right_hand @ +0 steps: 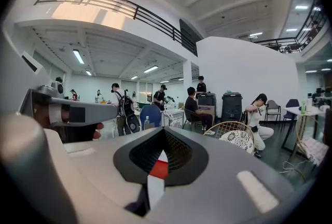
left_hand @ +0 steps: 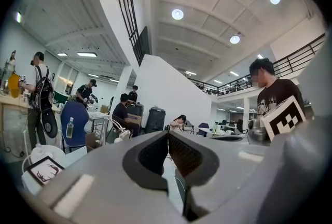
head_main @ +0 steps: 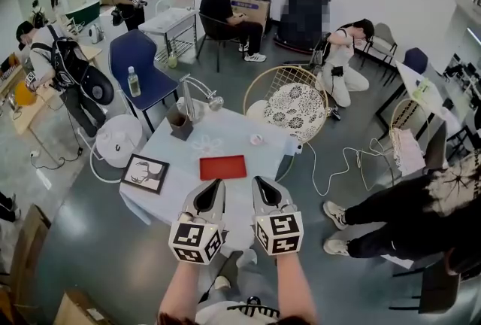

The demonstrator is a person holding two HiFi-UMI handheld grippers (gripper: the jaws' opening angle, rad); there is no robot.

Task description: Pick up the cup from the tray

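Nearest the person, both tools hang over the near edge of the worktop (head_main: 179, 162), just short of the red tray (head_main: 223, 167). The left tool (head_main: 216, 186) has its jaws pressed together with nothing between them. The right tool (head_main: 259, 184) is shut the same way, tips meeting, with only a sliver of the tray's red showing past them in its own view. Neither carries a cup.

The tray lies flat and bare, and I see no cup on it. Just left of the tray sits a framed picture (head_main: 146, 173). Beyond the tray and apart from it, what looks like a small white cup (head_main: 256, 139) stands off to the right. A brown cup (head_main: 179, 119) stands further off to the left. I can't tell which one the task means.

To my eye this fits two stages. A cup may have been lifted off the tray and set down beyond it, or the tray may be waiting for its cup.
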